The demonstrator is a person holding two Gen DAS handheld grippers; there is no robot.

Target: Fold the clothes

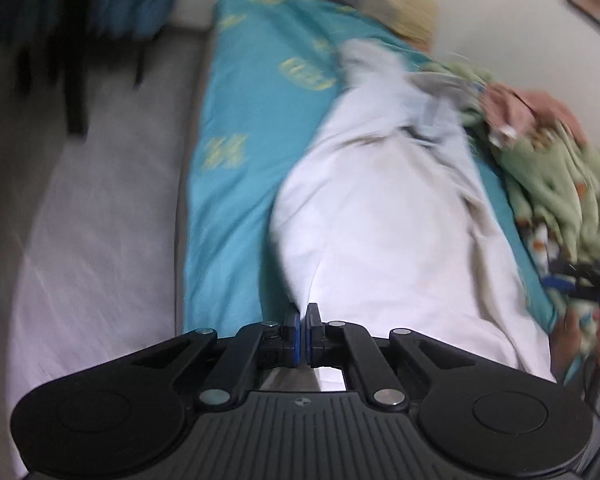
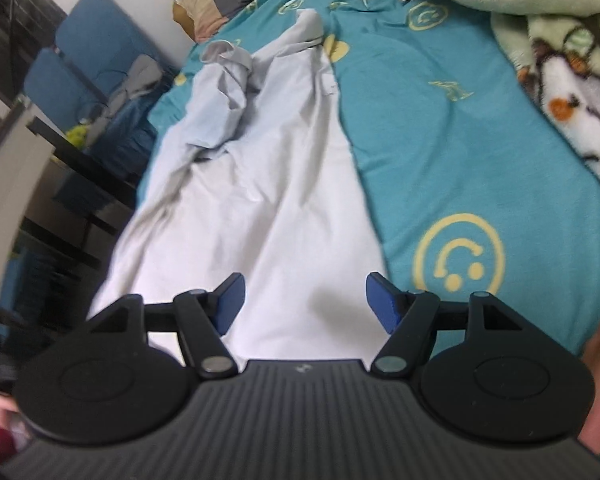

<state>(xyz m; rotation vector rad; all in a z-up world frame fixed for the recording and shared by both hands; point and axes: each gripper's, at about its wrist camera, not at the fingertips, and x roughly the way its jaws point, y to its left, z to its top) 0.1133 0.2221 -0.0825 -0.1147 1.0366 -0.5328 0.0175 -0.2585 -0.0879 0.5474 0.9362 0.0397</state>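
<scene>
In the left wrist view, the left gripper (image 1: pixel 303 320) is pinching the near edge of the white garment (image 1: pixel 380 216), its blue-padded fingers (image 1: pixel 294 330) pressed together on the cloth. The garment is stretching away from the tips across the teal bedsheet (image 1: pixel 236 160), with a green blanket (image 1: pixel 556 184) lying beside it; this view is blurred.

In the right wrist view, the right gripper (image 2: pixel 305 300) is hovering with fingers (image 2: pixel 230 300) spread wide apart, and the white garment (image 2: pixel 260 184) is lying flat between and beyond them on the teal bedsheet (image 2: pixel 440 140).
</scene>
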